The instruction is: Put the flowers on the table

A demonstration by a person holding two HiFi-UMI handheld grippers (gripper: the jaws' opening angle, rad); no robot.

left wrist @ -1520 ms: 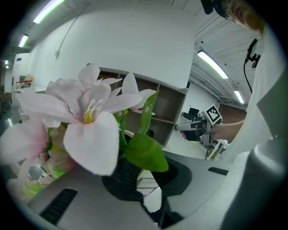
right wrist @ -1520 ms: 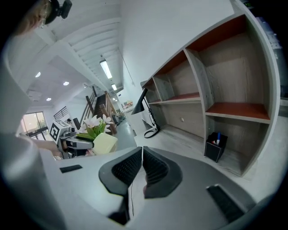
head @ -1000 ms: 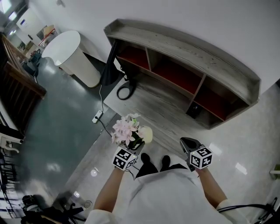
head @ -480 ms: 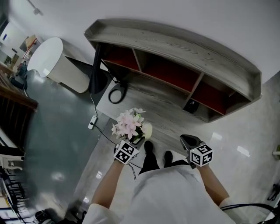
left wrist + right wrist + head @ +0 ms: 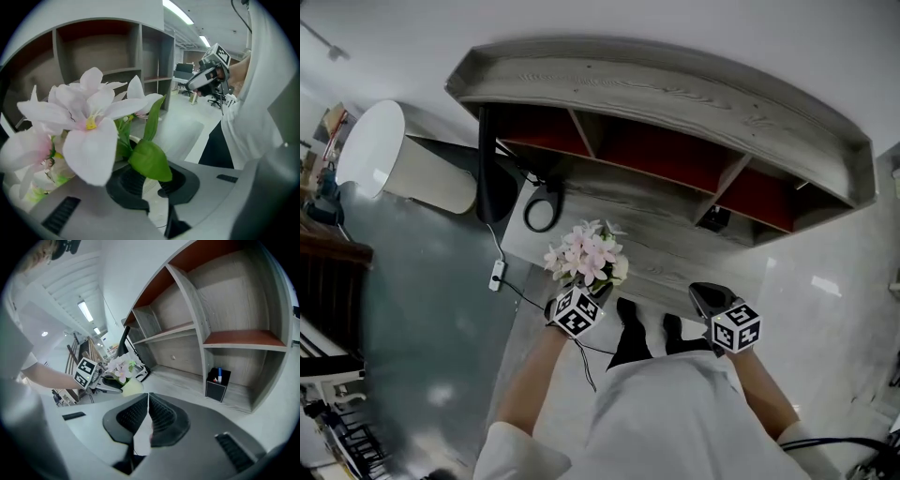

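Left gripper (image 5: 592,292) fingers clamp the pink-white potted flowers (image 5: 586,253), held over grey wooden counter (image 5: 675,255) edge, not set down yet. Right gripper (image 5: 709,300) fingers closed, empty.

A grey wood-grain table (image 5: 647,239) stands against a white wall (image 5: 628,23). It carries a shelf unit (image 5: 675,89) of the same grey wood, with red-brown compartments. A small black box (image 5: 713,217) sits at the foot of the right divider, and a looped black cable (image 5: 541,211) lies at the left of the tabletop. The floor is glossy pale tile (image 5: 825,309) at the right and darker grey at the left, where a white power strip (image 5: 496,274) lies. A white round stand (image 5: 370,150) is at the far left. Strip lights (image 5: 85,310) line the ceiling.
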